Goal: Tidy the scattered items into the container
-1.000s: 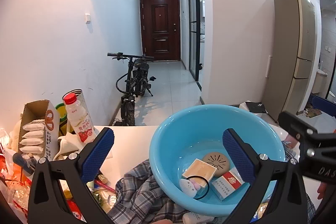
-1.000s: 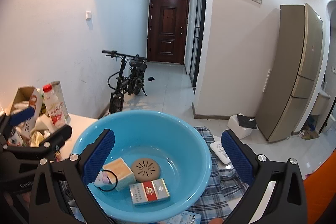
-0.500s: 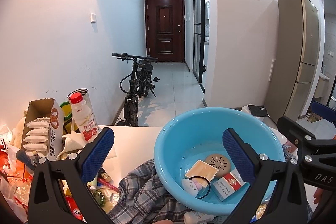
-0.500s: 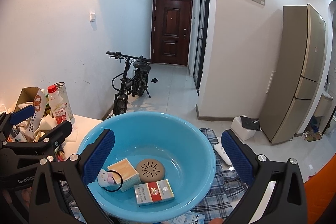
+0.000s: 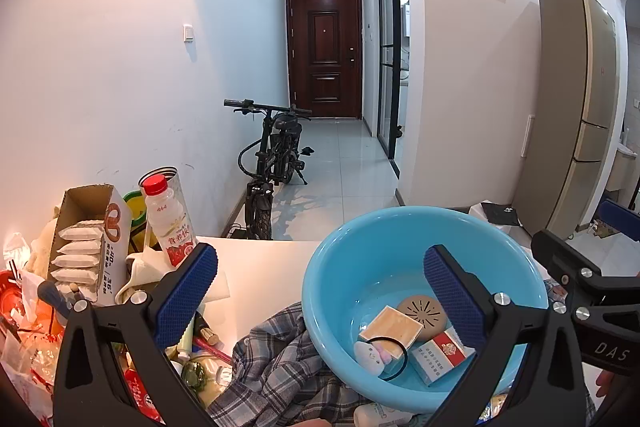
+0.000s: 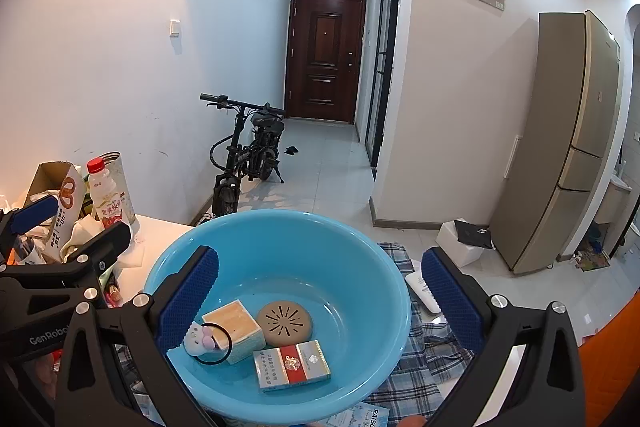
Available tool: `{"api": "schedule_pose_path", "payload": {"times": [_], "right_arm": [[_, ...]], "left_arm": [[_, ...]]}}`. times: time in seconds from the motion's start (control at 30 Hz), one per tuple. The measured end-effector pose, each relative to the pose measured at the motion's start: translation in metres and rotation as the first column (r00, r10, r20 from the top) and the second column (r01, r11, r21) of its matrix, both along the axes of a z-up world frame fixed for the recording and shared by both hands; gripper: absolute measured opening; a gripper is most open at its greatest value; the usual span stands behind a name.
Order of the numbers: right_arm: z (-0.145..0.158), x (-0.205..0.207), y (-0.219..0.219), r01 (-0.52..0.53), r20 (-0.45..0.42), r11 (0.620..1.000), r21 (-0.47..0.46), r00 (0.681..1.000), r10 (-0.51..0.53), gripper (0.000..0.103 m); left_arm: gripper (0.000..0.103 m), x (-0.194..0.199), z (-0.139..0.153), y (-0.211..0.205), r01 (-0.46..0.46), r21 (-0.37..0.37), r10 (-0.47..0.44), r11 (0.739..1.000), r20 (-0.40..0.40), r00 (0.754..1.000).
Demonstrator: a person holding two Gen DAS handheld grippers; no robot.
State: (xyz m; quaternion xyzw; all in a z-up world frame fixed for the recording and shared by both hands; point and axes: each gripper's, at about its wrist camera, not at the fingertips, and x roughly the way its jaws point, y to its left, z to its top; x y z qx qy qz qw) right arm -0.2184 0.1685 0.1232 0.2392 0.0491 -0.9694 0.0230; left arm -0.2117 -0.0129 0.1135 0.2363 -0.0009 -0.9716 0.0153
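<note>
Both grippers are held above the table, jaws spread, nothing gripped: left gripper (image 5: 320, 291), right gripper (image 6: 316, 291). Blue basin (image 6: 280, 227) sits on a plaid cloth (image 6: 416, 359); a red-and-white packet (image 6: 292, 365), a box and a round disc lie inside. Step judged between picks; a remote (image 6: 422, 293) beside the basin is judged next to be grasped

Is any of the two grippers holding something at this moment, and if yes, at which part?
Nothing is held. The left gripper and the right gripper are both open, with nothing between their fingers, above the blue basin.
</note>
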Motion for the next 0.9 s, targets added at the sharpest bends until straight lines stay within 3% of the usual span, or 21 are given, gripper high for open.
{"api": "schedule_pose_path", "payload": {"times": [0.3, 0.47, 0.53, 0.6, 0.77, 0.9], "right_arm": [[0.012, 0.015, -0.006, 0.027, -0.048, 0.999, 0.027, 0.999, -0.025, 0.103], [0.023, 0.038, -0.018, -0.030, -0.095, 1.000, -0.001, 0.995, 0.030, 0.103], [0.027, 0.052, -0.024, -0.070, -0.092, 0.997, 0.021, 0.993, 0.072, 0.103], [0.025, 0.067, -0.026, -0.074, -0.098, 0.995, 0.063, 0.992, 0.080, 0.103], [-0.013, 0.104, -0.013, -0.087, -0.009, 0.990, 0.111, 0.996, 0.088, 0.103], [-0.072, 0.134, 0.007, -0.117, 0.126, 0.989, 0.093, 0.986, 0.105, 0.103]], "left_arm": [[0.102, 0.009, 0.011, -0.008, -0.014, 0.015, 0.014, 1.000, -0.011, 1.000], [0.102, 0.021, 0.024, -0.027, 0.042, 0.160, -0.036, 0.986, -0.040, 0.999], [0.102, 0.024, 0.027, -0.029, 0.103, 0.220, -0.097, 0.970, -0.036, 0.995], [0.102, 0.027, 0.030, -0.025, 0.139, 0.232, -0.132, 0.963, -0.044, 0.990], [0.102, 0.037, 0.033, -0.003, 0.172, 0.156, -0.163, 0.973, -0.072, 0.984], [0.103, 0.041, 0.034, 0.010, 0.205, 0.119, -0.197, 0.972, -0.072, 0.978]]}}
